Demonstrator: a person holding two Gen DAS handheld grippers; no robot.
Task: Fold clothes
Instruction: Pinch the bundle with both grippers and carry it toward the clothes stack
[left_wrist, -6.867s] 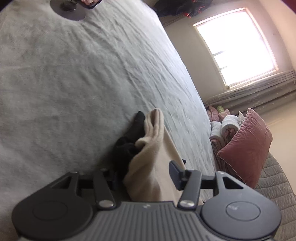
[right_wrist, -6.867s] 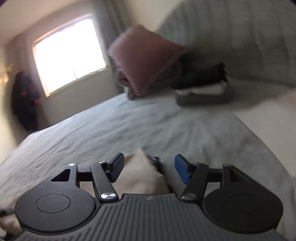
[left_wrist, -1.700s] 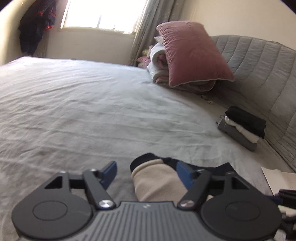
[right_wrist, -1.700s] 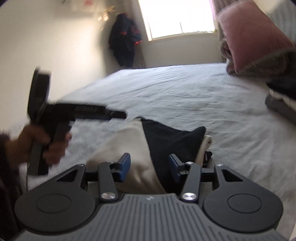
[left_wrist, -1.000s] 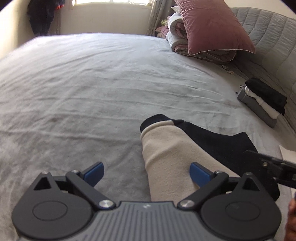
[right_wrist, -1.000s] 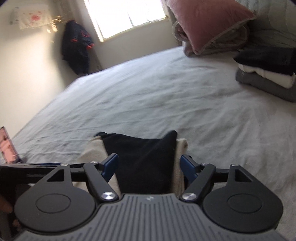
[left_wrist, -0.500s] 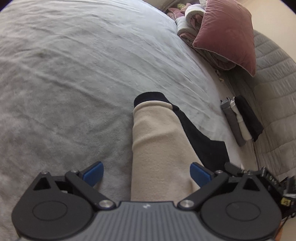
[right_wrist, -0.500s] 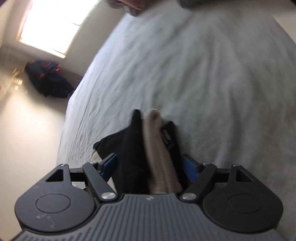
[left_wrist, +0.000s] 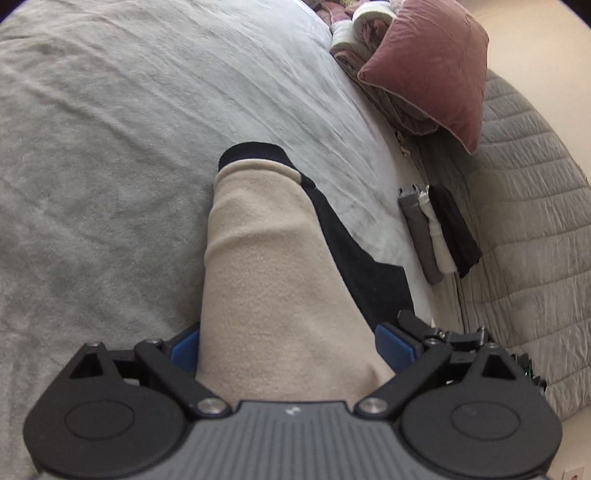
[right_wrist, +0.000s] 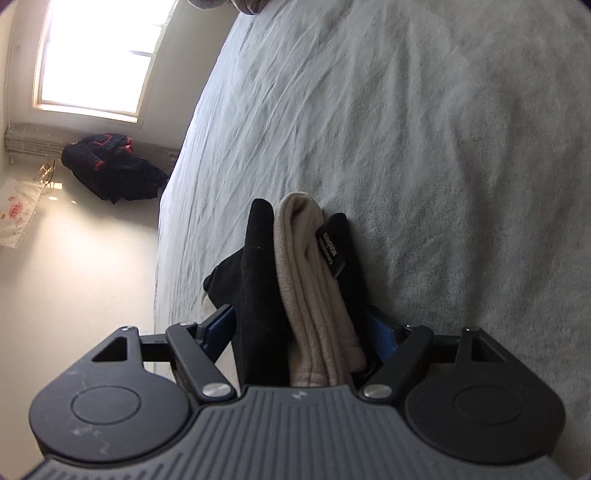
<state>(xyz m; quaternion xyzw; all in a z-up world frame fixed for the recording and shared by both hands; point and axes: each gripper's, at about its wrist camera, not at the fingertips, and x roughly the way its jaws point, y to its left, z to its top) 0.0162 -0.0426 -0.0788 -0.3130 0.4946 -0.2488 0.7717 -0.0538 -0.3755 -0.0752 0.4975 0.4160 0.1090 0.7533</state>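
A folded beige and black garment (left_wrist: 273, 280) lies on the grey bed (left_wrist: 110, 166). My left gripper (left_wrist: 290, 347) is low over its near end. The jaws stand wide, and the beige cloth fills the space between the blue pads (left_wrist: 184, 347). In the right wrist view the same garment (right_wrist: 314, 295) shows edge-on as stacked black and beige layers with a small black label. My right gripper (right_wrist: 299, 332) is rolled onto its side and straddles that stack, jaws wide, one finger against the bed (right_wrist: 443, 147). I see no squeeze in the cloth at either gripper.
A pink pillow (left_wrist: 428, 70) leans on rolled bedding at the bed's far end. A small stack of folded clothes (left_wrist: 439, 232) lies beside the grey quilted headboard (left_wrist: 535, 221). A dark jacket (right_wrist: 110, 166) hangs below the window (right_wrist: 92, 51).
Both grippers rolled and sank toward the garment. The left came in over the beige cloth, which now spans its jaws. The right turned on its side, so the stack now shows edge-on between its fingers.
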